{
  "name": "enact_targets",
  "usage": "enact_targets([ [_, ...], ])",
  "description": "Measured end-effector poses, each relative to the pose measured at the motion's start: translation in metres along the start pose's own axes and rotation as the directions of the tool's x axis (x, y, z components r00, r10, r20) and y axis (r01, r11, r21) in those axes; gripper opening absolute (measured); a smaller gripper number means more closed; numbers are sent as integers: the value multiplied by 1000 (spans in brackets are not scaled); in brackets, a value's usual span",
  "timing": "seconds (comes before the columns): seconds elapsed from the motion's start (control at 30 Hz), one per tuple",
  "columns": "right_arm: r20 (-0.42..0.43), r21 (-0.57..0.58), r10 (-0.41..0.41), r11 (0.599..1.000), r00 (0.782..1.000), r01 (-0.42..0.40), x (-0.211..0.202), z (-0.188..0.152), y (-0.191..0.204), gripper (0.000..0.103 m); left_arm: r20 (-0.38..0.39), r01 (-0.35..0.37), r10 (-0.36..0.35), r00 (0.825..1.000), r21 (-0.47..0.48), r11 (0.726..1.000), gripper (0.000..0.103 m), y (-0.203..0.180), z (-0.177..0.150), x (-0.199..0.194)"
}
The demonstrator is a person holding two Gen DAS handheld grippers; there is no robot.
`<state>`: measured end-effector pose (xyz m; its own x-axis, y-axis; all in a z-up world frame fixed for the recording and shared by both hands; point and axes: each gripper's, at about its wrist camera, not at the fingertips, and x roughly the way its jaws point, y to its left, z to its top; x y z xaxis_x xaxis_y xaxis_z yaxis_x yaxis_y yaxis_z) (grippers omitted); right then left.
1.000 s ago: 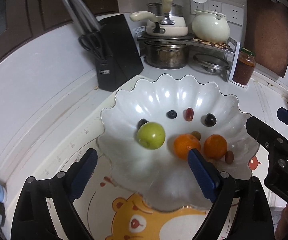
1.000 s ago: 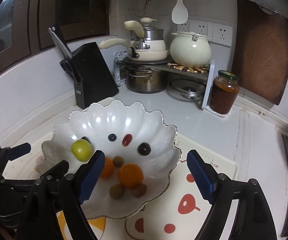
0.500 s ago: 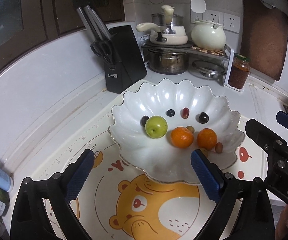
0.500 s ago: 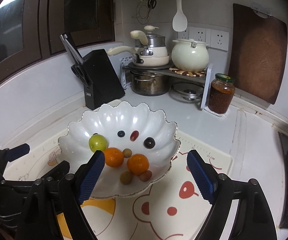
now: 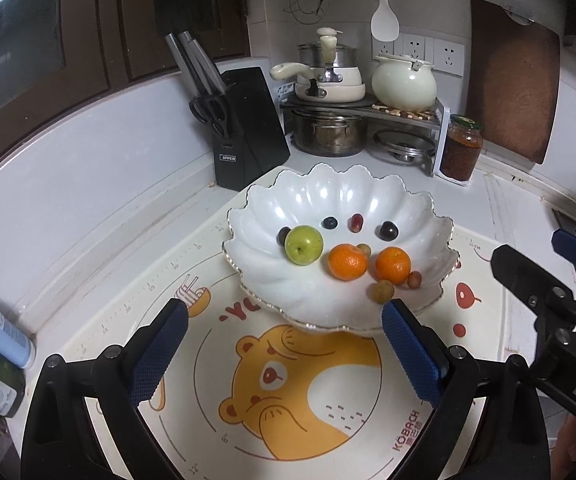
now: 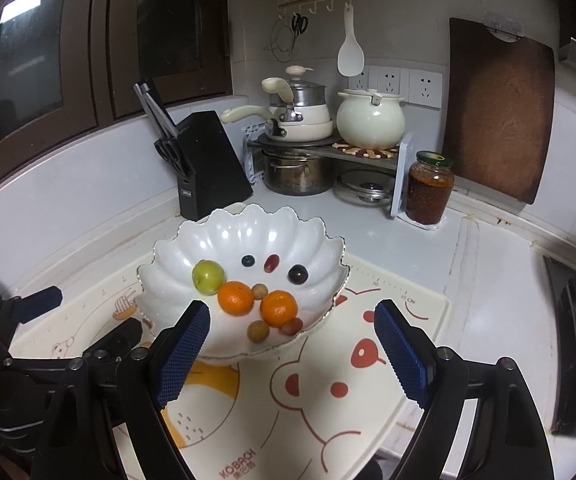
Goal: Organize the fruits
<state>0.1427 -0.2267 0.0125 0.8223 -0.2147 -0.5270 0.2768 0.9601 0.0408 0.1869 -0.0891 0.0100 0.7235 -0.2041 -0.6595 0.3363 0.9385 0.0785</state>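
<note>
both claws wide, empty: left claw (image 5: pixel 283 350), right claw (image 6: pixel 292 342), short of bowl (image 5: pixel 368 196) on mat at counter corner. fruit sits inside; sorting looks done.

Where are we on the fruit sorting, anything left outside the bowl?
Looks done: green apple, both oranges and the small fruits sit in the white bowl; no fruit visible on the mat. In hand: nothing; left gripper and right gripper are open, empty. Left: apparently nothing.
</note>
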Motion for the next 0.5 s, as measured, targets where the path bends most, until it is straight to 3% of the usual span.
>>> enact_targets([
  [0.5,12,-10,-26,1000,1000,26,-35,-20,7,85,17,-21,21,1000,-13,1000,99,6,-24,-28],
])
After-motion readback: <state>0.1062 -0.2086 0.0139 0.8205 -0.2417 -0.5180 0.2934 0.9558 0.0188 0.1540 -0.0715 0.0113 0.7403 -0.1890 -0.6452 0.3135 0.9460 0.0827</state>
